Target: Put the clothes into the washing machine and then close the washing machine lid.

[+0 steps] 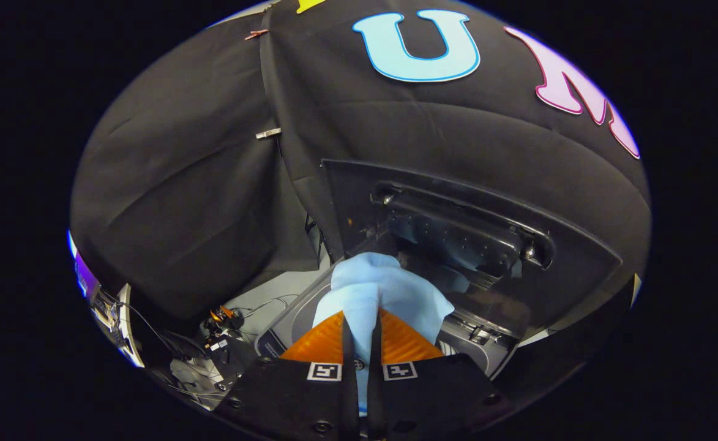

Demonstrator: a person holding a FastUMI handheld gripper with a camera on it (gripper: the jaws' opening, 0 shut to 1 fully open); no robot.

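You are holding the gripper (362, 334) with its two fingers (319, 343) pressed together on a light blue cloth (377, 288), which is pinched in the narrow gap between them. The cloth is bunching up just ahead of the fingertips and hanging over the open washing machine (285, 334) below. Beyond it, the washing machine lid (469, 226) is standing raised against the booth's black wall (181, 184).
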